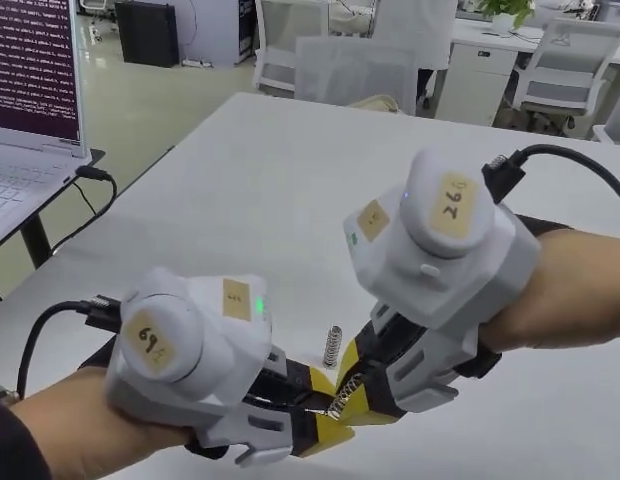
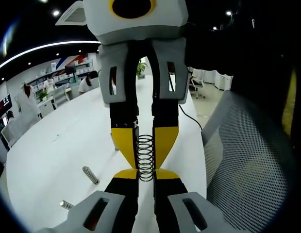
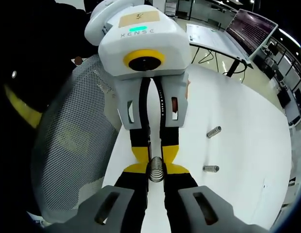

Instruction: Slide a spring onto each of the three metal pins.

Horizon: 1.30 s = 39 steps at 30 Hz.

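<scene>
Two grippers met tip to tip near the bottom centre of the head view, the left gripper (image 1: 323,414) coming in from the lower left and the right gripper (image 1: 352,384) from the right. A spring (image 1: 342,396) lay between their yellow tips, tilted, just above the white table (image 1: 290,180).

In the left gripper view the spring (image 2: 145,158) ran up the middle of the frame. The right gripper (image 2: 145,145) reached down from the top with its jaws drawn narrow, one yellow pad pressed against each side of the coils. The left gripper (image 2: 146,175) had its jaws narrow as well, with the spring's lower end sitting between their tips (whether they actually pinched it could not be told).

In the right gripper view the spring (image 3: 156,171) showed end-on at the lower centre, between the tips of the right gripper (image 3: 157,168), and the left gripper (image 3: 155,154) sat just above it.

An upright spring (image 1: 333,345) stood on the table just above the meeting tips in the head view. Loose springs (image 2: 90,174) lay on the table at the lower left of the left gripper view, a second one (image 2: 66,205) below the first. In the right gripper view they appeared right of centre (image 3: 214,131) (image 3: 210,168). A laptop (image 1: 30,90) with a lit screen sat at the upper left of the head view.
</scene>
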Each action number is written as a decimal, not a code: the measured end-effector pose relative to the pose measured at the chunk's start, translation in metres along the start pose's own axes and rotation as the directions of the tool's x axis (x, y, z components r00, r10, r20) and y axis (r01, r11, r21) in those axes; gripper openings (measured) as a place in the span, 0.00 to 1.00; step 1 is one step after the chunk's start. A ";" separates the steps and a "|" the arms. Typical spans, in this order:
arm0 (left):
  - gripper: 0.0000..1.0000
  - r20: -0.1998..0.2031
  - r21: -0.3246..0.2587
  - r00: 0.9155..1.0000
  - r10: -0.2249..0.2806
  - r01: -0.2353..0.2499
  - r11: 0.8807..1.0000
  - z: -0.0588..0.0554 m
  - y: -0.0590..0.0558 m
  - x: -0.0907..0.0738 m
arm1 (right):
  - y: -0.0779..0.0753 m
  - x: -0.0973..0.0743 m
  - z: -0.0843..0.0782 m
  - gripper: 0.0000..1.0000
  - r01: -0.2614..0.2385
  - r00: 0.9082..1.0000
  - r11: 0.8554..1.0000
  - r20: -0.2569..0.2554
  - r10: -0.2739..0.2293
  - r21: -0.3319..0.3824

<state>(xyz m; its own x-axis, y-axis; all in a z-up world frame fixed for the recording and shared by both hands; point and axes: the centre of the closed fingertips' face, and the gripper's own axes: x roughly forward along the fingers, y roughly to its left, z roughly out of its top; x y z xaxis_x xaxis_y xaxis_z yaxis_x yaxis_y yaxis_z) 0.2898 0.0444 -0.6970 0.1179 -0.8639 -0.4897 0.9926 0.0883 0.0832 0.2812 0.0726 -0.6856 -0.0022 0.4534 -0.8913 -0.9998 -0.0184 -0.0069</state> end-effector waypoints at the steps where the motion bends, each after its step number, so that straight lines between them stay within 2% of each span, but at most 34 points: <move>1: 0.03 0.002 0.001 1.000 0.001 -0.001 1.000 0.000 0.001 0.000 | -0.001 -0.001 0.000 0.08 0.000 1.000 1.000 0.000 0.000 0.002; 7: 0.14 -0.022 -0.011 1.000 -0.004 0.003 1.000 -0.007 -0.001 0.000 | -0.006 -0.008 -0.003 0.08 0.015 1.000 1.000 -0.006 -0.015 0.013; 12: 0.16 -0.010 -0.025 1.000 0.001 -0.002 1.000 -0.005 0.001 -0.003 | -0.012 -0.015 -0.014 0.08 0.038 0.999 0.999 -0.028 -0.037 0.027; 19: 0.22 -0.003 -0.046 1.000 0.004 -0.005 0.999 -0.006 0.002 -0.006 | -0.019 -0.026 -0.023 0.08 0.062 0.998 0.997 -0.027 -0.060 0.056; 23: 0.31 -0.011 -0.063 1.000 0.015 -0.016 0.998 -0.011 0.004 -0.009 | -0.022 -0.032 -0.029 0.08 0.080 0.997 0.994 -0.029 -0.078 0.071; 30: 0.38 -0.015 -0.096 0.999 0.037 -0.039 0.995 -0.019 0.007 -0.018 | -0.028 -0.040 -0.039 0.08 0.103 0.994 0.990 -0.037 -0.100 0.093; 34: 0.48 -0.022 -0.135 0.998 0.056 -0.058 0.989 -0.027 0.009 -0.022 | -0.030 -0.044 -0.042 0.08 0.113 0.993 0.988 -0.039 -0.109 0.105; 39: 0.50 -0.022 -0.154 0.997 0.071 -0.073 0.985 -0.033 0.009 -0.027 | -0.032 -0.047 -0.046 0.08 0.121 0.992 0.986 -0.045 -0.117 0.113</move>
<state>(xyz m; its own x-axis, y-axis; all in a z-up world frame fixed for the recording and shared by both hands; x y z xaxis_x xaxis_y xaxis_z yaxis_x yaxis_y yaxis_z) 0.2961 0.0845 -0.7115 0.1884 -0.8445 -0.5012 0.9738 0.2269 -0.0162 0.3140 0.0105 -0.6641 0.1153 0.4123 -0.9037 -0.9885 0.1374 -0.0635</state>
